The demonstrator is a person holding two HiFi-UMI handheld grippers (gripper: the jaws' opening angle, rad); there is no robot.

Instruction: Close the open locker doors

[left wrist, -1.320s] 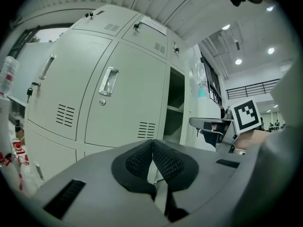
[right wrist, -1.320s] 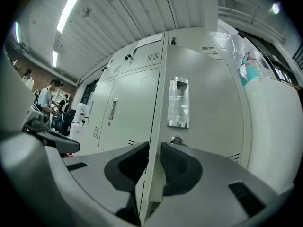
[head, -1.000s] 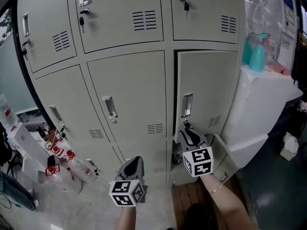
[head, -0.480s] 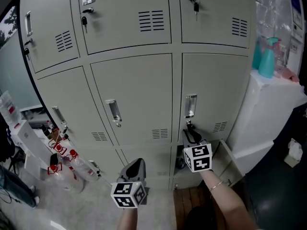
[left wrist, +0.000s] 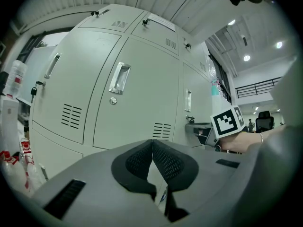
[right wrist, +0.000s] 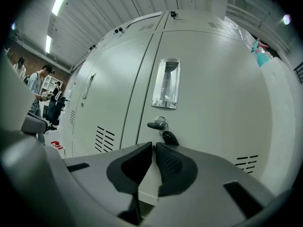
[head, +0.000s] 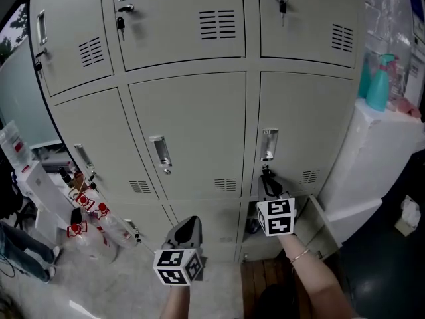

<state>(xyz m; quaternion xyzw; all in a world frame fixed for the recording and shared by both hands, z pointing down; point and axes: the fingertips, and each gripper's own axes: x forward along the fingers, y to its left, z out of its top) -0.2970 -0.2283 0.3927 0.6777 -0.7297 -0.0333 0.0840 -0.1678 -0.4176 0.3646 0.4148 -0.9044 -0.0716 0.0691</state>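
The middle-right locker door (head: 302,125) lies flush with its frame, with its recessed handle (head: 268,145) and a key (head: 265,173) in the lock below it. My right gripper (head: 267,182) sits at that door just under the key. Its jaws have just been closing and now stand shut with nothing between them. In the right gripper view the handle (right wrist: 166,84) and key (right wrist: 161,125) fill the space above that gripper (right wrist: 154,146). Below, the bottom-right locker door (head: 320,226) stands swung open to the right. My left gripper (head: 189,224) hangs shut and empty before the bottom-middle locker (left wrist: 142,103).
A white cabinet (head: 382,151) with a teal spray bottle (head: 379,82) stands right of the lockers. Bottles with red labels (head: 86,221) and boxes crowd the floor at the left. People (right wrist: 35,86) stand far off at the left in the right gripper view.
The middle-right door, ajar a second ago, has swung flush into its frame, and my right gripper followed it in. The left gripper has stayed about where it was.
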